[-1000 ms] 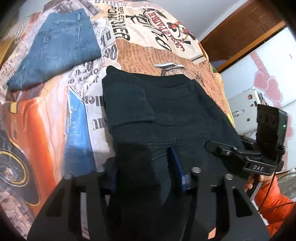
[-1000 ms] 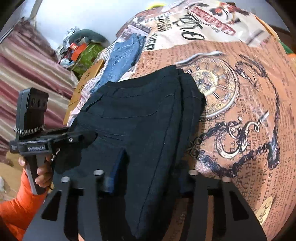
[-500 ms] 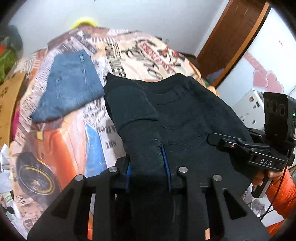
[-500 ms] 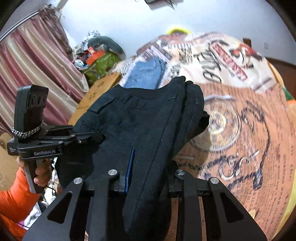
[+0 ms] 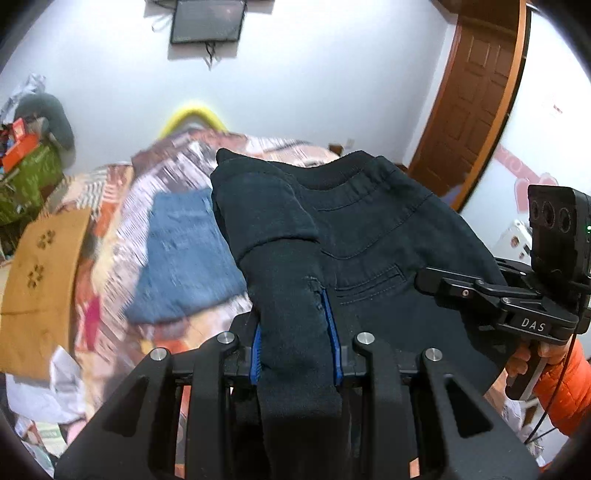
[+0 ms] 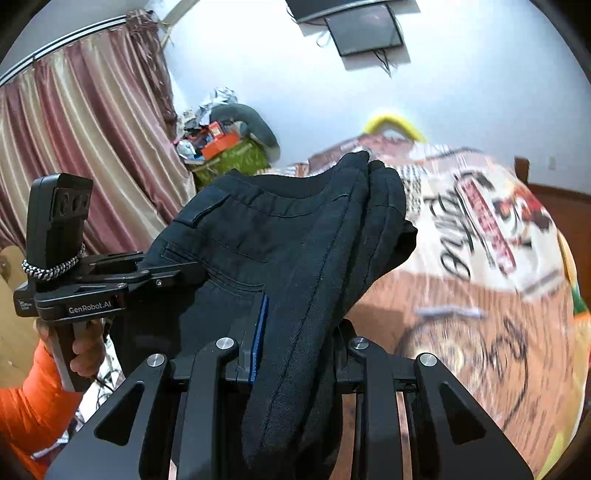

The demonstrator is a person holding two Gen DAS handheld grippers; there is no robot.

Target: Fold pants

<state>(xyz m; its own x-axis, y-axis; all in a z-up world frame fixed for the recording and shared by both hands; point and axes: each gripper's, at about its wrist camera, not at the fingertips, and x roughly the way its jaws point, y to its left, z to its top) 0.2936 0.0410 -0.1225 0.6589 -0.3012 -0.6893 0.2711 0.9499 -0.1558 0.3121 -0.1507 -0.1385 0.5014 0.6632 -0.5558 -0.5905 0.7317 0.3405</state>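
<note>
Left wrist view: my left gripper is clamped on a thick fold of the pants, the blue pads pressing the black cloth from both sides. The pants are up in the air, bundled in several layers, waistband at the far end and a stitched pocket facing the lens. Off to the side I see the right gripper, its tip against the far edge of the same cloth, with a hand in an orange sleeve on the handle. Below and beyond the pants lies the bed with its printed cover, blurred, and on it a folded pair of jeans, well apart from the black pair. A door stands by the white wall, a screen hangs high on it. Right wrist view now: my right gripper has its jaws closed on another bunch of the pants, one blue pad showing against the cloth, the other hidden behind the fabric. The pants hang lifted over the bed, folded edges stacked at the far end. On the other side the left gripper bites into the cloth near a pocket seam. Behind it a striped curtain, a heap of clutter in the corner, and the screen on the wall.
</note>
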